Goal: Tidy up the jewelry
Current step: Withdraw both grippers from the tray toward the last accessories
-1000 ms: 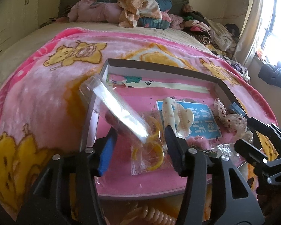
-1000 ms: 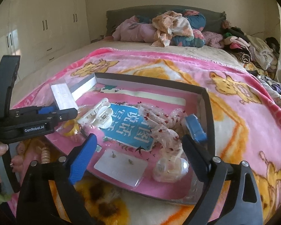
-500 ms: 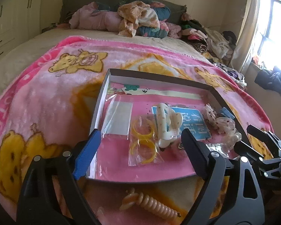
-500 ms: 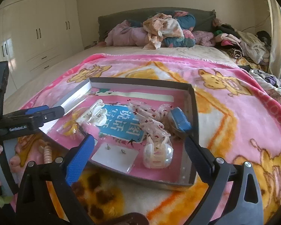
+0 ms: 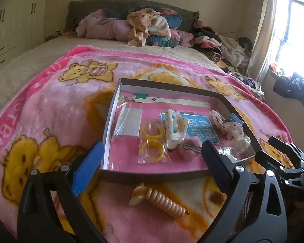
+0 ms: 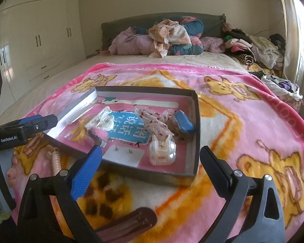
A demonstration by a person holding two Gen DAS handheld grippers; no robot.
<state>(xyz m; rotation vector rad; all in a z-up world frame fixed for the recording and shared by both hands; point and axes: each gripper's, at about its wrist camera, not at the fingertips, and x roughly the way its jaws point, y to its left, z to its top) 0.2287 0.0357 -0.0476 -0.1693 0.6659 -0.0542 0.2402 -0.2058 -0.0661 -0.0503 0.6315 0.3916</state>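
A shallow dark-walled tray (image 5: 152, 174) lies on the pink blanket. In it are a clear bag with a white card (image 5: 129, 123), bagged yellow rings (image 5: 152, 141), a cream hair claw (image 5: 174, 129), a pink fluffy clip (image 5: 188, 147) and a dotted fabric bow (image 5: 227, 125). My left gripper (image 5: 152, 146) hovers before the tray's near wall, its jaws opening with nothing gripped between them. A beige spiral hair clip (image 5: 164, 200) lies on the blanket just below it. My right gripper (image 6: 152, 149) stands open and empty at the tray's (image 6: 194, 133) near right corner, above a clear claw clip (image 6: 162, 149).
A brown hair clip (image 6: 127, 224) lies on the blanket under the right gripper. An earring card (image 6: 123, 156) and a blue item (image 6: 182, 121) sit in the tray. Piled clothes (image 5: 152, 28) fill the bed's head; wardrobes stand left, a window right.
The left gripper let go of the clear bag with the card, which now lies flat in the tray, and its jaws spread wide. Both grippers drew back from the tray.
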